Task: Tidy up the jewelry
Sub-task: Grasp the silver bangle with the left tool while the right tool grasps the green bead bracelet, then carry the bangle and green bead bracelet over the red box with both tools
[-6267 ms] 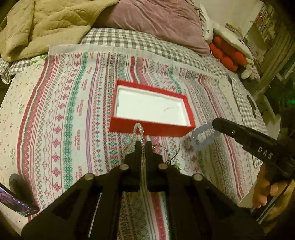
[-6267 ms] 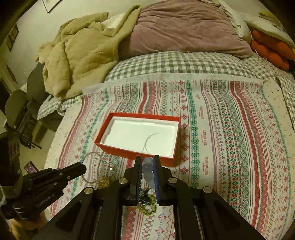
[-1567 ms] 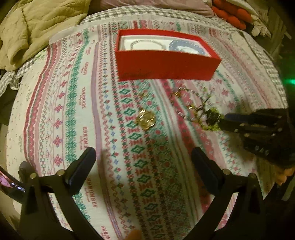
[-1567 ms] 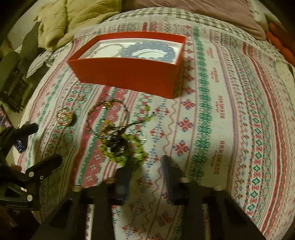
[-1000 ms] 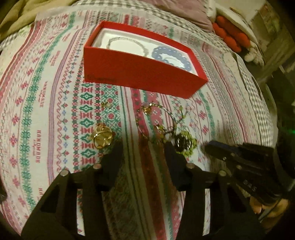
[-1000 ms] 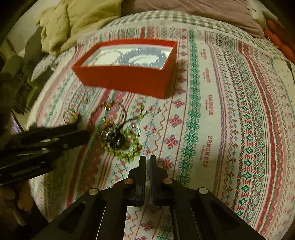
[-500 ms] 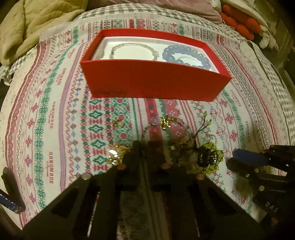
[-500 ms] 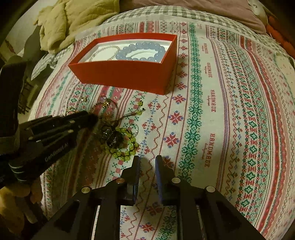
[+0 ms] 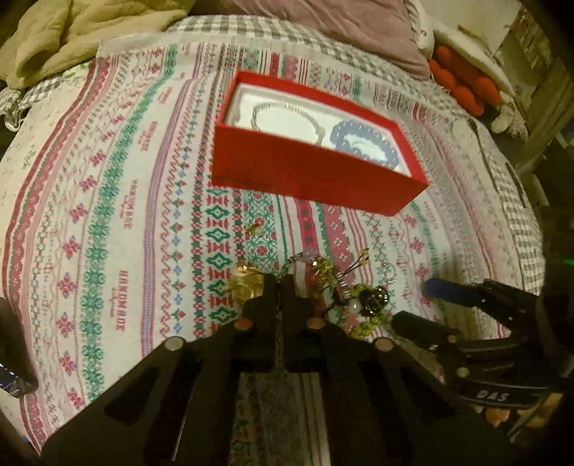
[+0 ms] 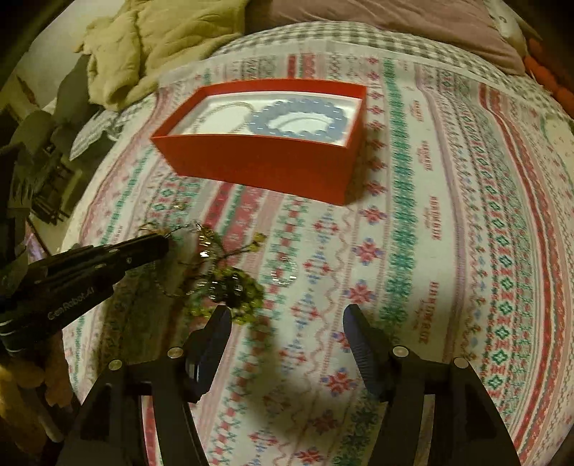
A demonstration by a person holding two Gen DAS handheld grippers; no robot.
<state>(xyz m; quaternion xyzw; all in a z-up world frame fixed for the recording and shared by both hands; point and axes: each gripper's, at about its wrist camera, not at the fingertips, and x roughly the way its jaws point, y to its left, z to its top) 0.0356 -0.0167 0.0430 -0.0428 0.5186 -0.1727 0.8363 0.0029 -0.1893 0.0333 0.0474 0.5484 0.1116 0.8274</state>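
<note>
A red box (image 9: 315, 172) (image 10: 265, 168) with a white lining holds a silver chain (image 9: 287, 109) and a blue bead bracelet (image 9: 362, 141) (image 10: 297, 118). In front of it lies a tangle of jewelry: a thin gold chain necklace (image 10: 201, 240), a green bead bracelet (image 9: 366, 304) (image 10: 233, 290), a gold round piece (image 9: 245, 283) and a small ring (image 10: 285, 270). My left gripper (image 9: 279, 283) (image 10: 163, 243) is shut at the tangle's left edge, apparently on the thin chain. My right gripper (image 10: 283, 322) (image 9: 412, 304) is open, just right of the green beads.
A small gold earring (image 9: 255, 228) lies alone on the patterned bedspread (image 10: 448, 233). A beige blanket (image 10: 154, 39) and a mauve pillow (image 9: 323, 21) lie at the back. Orange plush (image 9: 462, 86) sits far right. A phone (image 9: 10, 380) lies at the bed's left edge.
My left gripper has closed at the tangle and the chain has shifted. My right gripper has gone from nearly shut to wide open beside the green beads.
</note>
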